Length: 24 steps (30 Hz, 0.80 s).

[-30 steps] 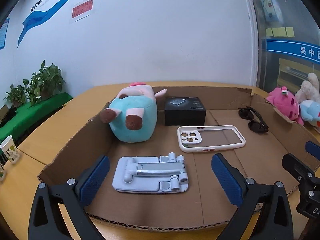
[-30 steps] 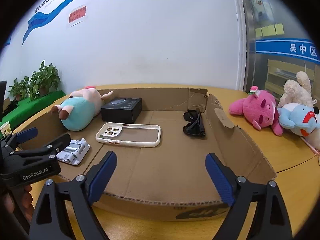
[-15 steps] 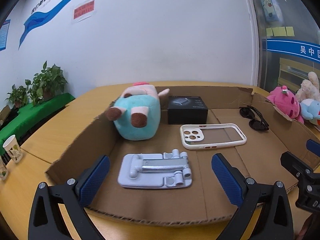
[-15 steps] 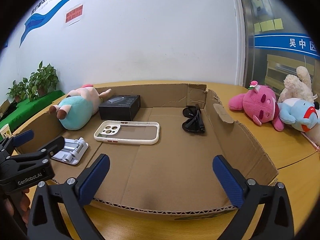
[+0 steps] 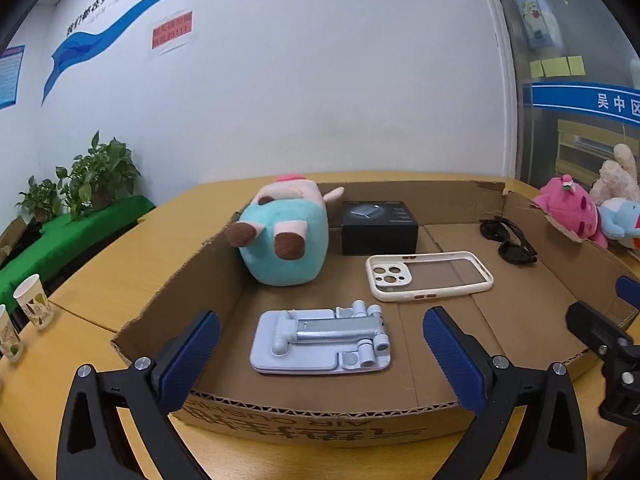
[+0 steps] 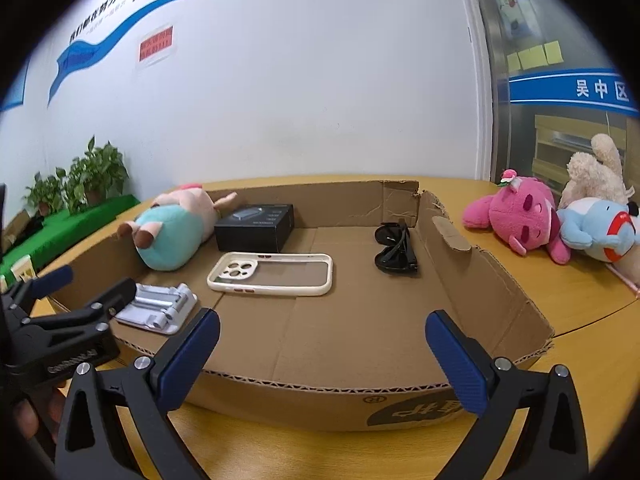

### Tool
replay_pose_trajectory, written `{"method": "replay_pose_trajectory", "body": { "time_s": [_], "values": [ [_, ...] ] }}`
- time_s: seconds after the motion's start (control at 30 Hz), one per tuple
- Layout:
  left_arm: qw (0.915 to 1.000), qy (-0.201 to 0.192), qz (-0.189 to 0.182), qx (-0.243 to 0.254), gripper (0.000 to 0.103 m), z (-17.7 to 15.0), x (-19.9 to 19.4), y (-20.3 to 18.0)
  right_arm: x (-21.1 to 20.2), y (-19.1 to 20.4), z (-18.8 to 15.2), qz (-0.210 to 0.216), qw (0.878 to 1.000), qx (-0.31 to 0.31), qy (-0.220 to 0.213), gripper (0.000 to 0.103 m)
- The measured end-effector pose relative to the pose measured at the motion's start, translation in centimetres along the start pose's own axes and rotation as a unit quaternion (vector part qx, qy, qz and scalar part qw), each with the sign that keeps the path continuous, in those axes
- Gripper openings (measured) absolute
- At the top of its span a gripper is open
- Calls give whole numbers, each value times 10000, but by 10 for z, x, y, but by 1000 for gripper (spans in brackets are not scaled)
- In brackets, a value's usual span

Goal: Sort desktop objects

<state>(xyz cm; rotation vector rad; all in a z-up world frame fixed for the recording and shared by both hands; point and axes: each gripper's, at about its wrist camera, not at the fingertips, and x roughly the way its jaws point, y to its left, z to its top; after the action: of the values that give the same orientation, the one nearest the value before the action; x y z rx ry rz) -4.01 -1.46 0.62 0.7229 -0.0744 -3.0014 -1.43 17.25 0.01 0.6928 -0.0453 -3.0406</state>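
**Left wrist view: both grippers empty at the tray's near edge, sorting largely done**

The left wrist view shows the left gripper [image 5: 320,344] with its jaws wide apart and nothing between them. It hangs at the near edge of the cardboard tray [image 5: 320,420], in line with the phone stand [image 5: 320,340], which lies flat near the front of the tray floor.

The right gripper [image 6: 322,344] also stands wide apart and empty. Its jaws have just been opening; no thing lies between them. It faces a bare part of the tray floor.

Contents of the tray:
- Plush toy [image 5: 286,236], on its side in the far left corner.
- Black box [image 5: 378,226], just beside the plush toy at the back.
- Phone case [image 5: 428,276], flat, in the middle.
- Sunglasses [image 6: 394,250], folded, close to the right wall.

Judged status: five things lie inside the tray, apart from one another. Three soft toys [image 6: 552,224] rest on the table [image 6: 580,292] outside the right wall. Whether these belong to the task cannot be told. If they do, they are what is left.
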Motion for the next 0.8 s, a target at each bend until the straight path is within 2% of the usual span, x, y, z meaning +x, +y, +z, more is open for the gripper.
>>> {"method": "replay_pose_trajectory", "body": {
  "time_s": [0.07,0.8],
  "values": [
    [10000,35,-40,-15,103,1,2,1,4,5,0,-153,9998,-117,77,103],
    [10000,59,-42,-3,103,0,3,0,4,8,-1,-128,9998,-60,116,103]
  ]
}}
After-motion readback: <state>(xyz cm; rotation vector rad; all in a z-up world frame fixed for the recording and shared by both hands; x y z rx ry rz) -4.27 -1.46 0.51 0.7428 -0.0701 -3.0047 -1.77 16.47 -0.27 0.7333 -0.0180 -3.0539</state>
